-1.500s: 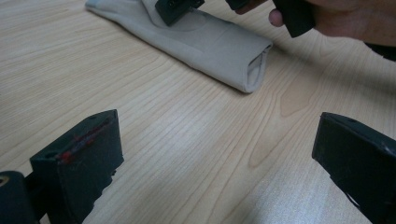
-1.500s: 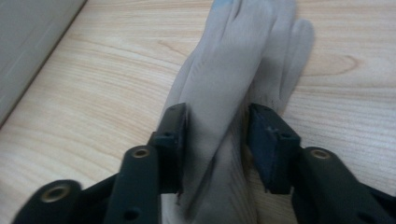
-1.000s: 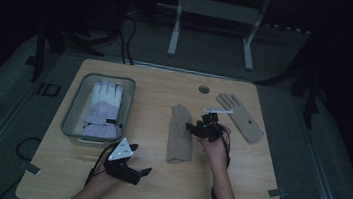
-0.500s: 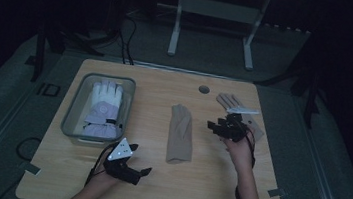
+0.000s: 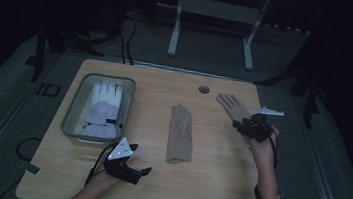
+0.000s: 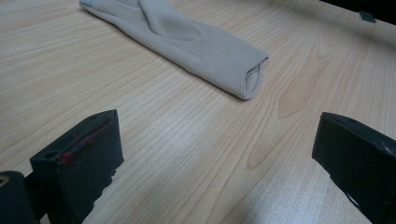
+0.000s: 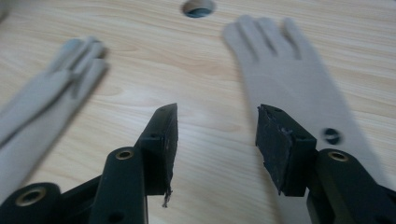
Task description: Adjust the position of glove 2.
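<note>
We hover our right gripper [image 5: 253, 127], jaws spread and empty, over the flat beige glove [image 7: 289, 84] at the table's [image 5: 204, 193] three o'clock, likely about to pinch its cuff, while our left gripper [image 5: 129, 167] rests wide open.

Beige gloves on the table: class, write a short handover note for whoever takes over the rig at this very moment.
Left tongs: open, empty, resting near the table's front edge, aimed at the cuff of the middle beige glove.
Right tongs: open, empty, low over the cuff end of the right beige glove, not gripping it.
White glove: lying in the grey bin at the left.
Done: one glove binned.
Left: probably both beige gloves, which lie flat on the wood, apart from each other; grasping the right one looks next.
</note>
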Action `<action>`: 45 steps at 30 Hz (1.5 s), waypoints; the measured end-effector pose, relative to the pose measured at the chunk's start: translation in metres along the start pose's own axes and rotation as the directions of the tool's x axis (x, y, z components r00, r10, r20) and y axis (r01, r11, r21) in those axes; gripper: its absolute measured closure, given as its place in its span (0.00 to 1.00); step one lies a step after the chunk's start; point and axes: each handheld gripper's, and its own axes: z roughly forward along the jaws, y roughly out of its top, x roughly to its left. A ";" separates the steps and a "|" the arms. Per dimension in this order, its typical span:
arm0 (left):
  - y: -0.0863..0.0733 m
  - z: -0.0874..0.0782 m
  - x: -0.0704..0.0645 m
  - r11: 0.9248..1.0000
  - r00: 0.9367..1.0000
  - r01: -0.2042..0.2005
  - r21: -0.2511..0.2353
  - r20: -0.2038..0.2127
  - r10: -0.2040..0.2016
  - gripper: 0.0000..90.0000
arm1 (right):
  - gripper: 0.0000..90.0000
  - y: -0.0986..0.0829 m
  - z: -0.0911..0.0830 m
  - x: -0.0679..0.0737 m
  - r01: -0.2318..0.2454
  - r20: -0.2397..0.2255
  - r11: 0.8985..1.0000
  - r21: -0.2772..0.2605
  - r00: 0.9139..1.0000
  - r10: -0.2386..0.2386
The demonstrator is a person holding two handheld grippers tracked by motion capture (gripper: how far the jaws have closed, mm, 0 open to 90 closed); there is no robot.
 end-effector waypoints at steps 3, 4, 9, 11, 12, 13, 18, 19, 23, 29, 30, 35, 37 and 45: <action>0.000 0.000 0.000 1.000 1.000 -0.001 0.001 0.000 0.001 0.02 | 0.55 -0.001 0.001 -0.012 -0.014 0.024 1.000 0.008 1.000 0.014; 0.000 0.000 0.000 1.000 1.000 -0.001 0.001 0.001 0.001 0.02 | 0.55 -0.001 0.002 -0.016 -0.019 0.034 1.000 0.007 0.999 0.019; 0.000 0.000 0.000 1.000 1.000 -0.002 0.001 0.002 0.002 0.02 | 0.56 0.001 0.009 -0.032 -0.026 0.065 0.999 0.019 0.998 0.025; 0.000 0.000 0.000 1.000 1.000 -0.001 0.002 0.003 0.001 0.02 | 0.56 0.003 0.013 -0.036 -0.030 0.072 0.999 0.026 0.997 0.028; 0.000 0.000 0.000 1.000 1.000 -0.001 0.003 0.004 0.001 0.02 | 0.56 0.003 0.014 -0.037 -0.031 0.077 0.999 0.028 0.997 0.029; 0.000 0.000 0.000 1.000 1.000 0.000 0.003 0.005 0.000 0.02 | 0.56 0.005 0.017 -0.039 -0.036 0.080 0.999 0.028 0.996 0.034; 0.000 0.000 0.000 1.000 1.000 0.000 0.002 0.006 0.000 0.02 | 0.56 0.010 0.031 -0.046 -0.041 0.090 0.998 0.044 0.995 0.037; 0.000 0.000 0.000 1.000 1.000 0.001 0.002 0.006 -0.001 0.02 | 0.56 0.011 0.033 -0.046 -0.040 0.097 0.998 0.051 0.995 0.035; 0.000 0.000 0.001 1.000 1.000 0.002 -0.001 0.008 -0.002 0.02 | 0.53 0.014 0.042 -0.050 -0.052 0.112 0.997 0.054 0.993 0.045; 0.000 0.000 0.001 1.000 1.000 0.002 0.002 0.007 -0.002 0.02 | 0.50 0.016 0.055 -0.057 -0.062 0.139 0.996 0.068 0.989 0.052; 0.000 0.000 0.000 1.000 1.000 0.002 0.002 0.007 -0.002 0.02 | 0.48 0.015 0.058 -0.057 -0.062 0.141 0.996 0.071 0.989 0.052; 0.000 0.001 -0.001 1.000 1.000 -0.009 0.009 0.008 0.009 0.02 | 0.49 0.005 0.075 -0.057 -0.057 0.174 0.991 0.121 0.984 0.036; 0.000 0.001 0.000 1.000 1.000 -0.005 0.006 0.006 0.005 0.02 | 0.53 0.002 0.078 -0.058 -0.084 0.163 0.990 0.109 0.985 0.066; 0.000 0.001 0.000 1.000 1.000 0.004 0.006 0.003 -0.004 0.02 | 0.87 0.001 0.074 -0.052 -0.159 0.174 0.982 0.103 0.975 0.140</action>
